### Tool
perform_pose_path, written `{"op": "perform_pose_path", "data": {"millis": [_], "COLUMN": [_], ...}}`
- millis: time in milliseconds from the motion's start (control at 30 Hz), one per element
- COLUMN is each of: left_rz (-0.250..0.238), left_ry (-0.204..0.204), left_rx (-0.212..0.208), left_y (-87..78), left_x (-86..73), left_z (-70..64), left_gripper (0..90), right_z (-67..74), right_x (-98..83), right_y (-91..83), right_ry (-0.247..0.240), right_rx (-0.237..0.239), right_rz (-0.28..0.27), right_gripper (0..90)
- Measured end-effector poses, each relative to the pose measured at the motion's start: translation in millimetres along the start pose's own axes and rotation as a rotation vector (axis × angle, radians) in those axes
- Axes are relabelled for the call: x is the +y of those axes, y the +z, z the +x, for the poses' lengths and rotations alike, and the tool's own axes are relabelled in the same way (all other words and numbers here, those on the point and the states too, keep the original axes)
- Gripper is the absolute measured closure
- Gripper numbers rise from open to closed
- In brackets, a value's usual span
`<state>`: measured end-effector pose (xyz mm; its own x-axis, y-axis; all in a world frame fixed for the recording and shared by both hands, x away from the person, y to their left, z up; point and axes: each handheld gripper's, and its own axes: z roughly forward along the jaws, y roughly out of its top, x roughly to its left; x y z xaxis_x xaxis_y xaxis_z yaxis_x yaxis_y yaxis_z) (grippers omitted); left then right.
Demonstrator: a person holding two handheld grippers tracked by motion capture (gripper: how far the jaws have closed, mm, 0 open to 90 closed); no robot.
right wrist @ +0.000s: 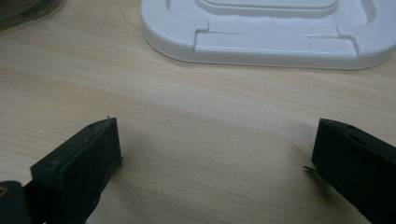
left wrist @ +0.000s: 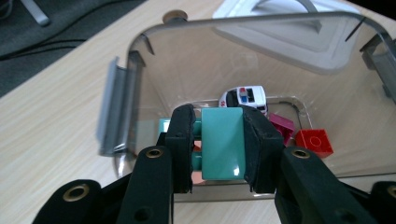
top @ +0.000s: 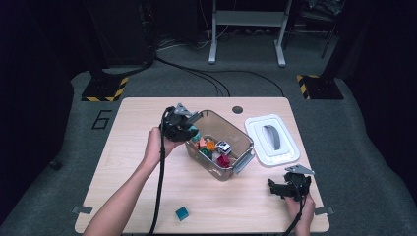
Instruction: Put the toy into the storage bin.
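Over the clear bin (left wrist: 140,60), the left gripper (left wrist: 219,144) tilts down, clamped on a teal block (left wrist: 223,142); right gripper (right wrist: 212,154) rests low, jaws apart.

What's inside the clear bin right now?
The bin holds a toy police car, a red brick, a magenta piece and other blocks; the held teal block hides some.

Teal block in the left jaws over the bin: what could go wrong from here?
1. The left gripper pinches the teal block above the clear bin; released here, it could bounce off the toy car or red brick below.
2. The jaws sit close to the bin's near rim, so lowering may knock or shift the bin.
3. The second teal cube lies near the table's front edge, where the trailing cable might sweep it off.
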<state>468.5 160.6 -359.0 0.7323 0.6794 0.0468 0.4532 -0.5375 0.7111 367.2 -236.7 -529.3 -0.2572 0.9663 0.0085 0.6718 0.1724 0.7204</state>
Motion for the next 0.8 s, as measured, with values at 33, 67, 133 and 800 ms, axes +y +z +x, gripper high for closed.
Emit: {"op": "perform_pose_path", "data": {"millis": [33,67,133,800], "left_rz": [0.021,0.021,0.045,0.066], "left_ry": [0.009,0.009,0.011,-0.029], "left_rx": [-0.012,-0.012,-0.022,-0.031], "left_y": [6.2,6.2,12.0,3.2], "left_x": [-0.1,-0.1,-0.8,-17.0], "left_z": [-2.1,-2.1,-4.4,-6.2], "left_gripper": [67.0,66.9,66.9,27.2], "right_z": [0.0,0.0,-0.1,-0.1], "right_x": [0.0,0.0,0.0,0.0], "right_y": [0.0,0.0,0.0,0.0], "right_ry": [0.000,0.000,0.000,0.000], "right_rx": [0.000,0.000,0.000,0.001], "right_rz": [0.000,0.000,0.000,0.000], "right_gripper": [0.6,0.6,0.7,0.8]}}
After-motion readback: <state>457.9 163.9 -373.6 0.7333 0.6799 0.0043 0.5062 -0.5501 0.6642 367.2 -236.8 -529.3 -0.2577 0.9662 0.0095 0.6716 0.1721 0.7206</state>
